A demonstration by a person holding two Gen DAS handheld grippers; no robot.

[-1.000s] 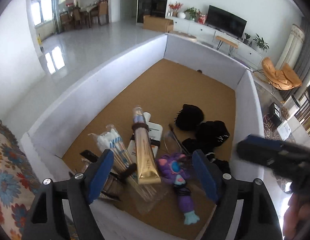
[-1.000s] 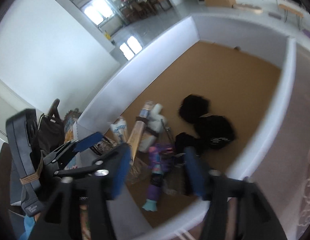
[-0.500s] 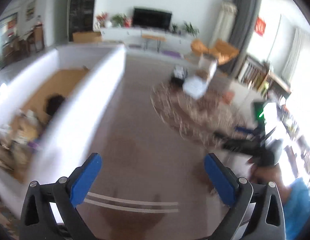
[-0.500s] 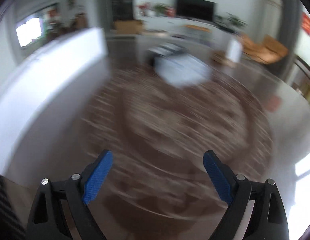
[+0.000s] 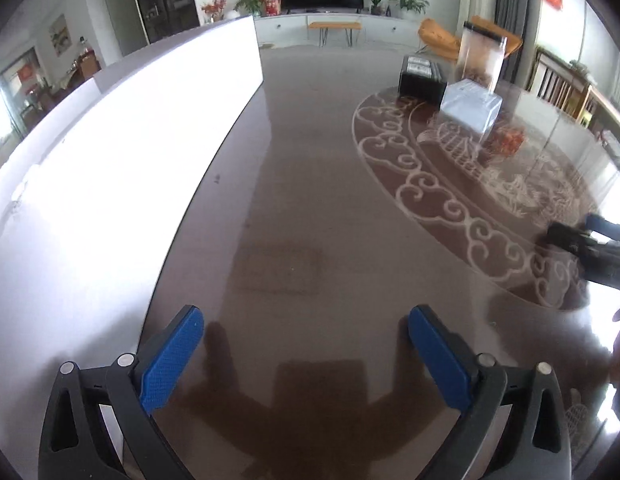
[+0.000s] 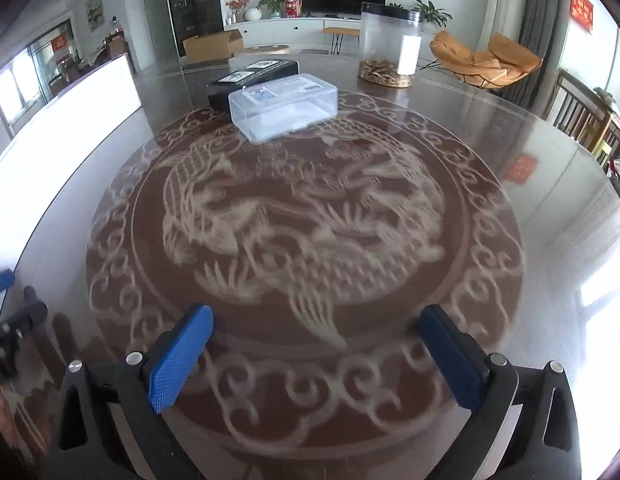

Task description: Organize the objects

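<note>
Ahead, clear box (image 6: 284, 108), long axis crosswise

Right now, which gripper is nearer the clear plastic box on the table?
Right. The right gripper faces the clear plastic box across the table's medallion; the left gripper sits farther left, beside the white bin wall.

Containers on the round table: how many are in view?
3. A clear plastic box sits at the far edge of the carved pattern, a black box right behind it, and a tall clear jar stands farther back on the right. The white-walled bin's contents are hidden.
</note>
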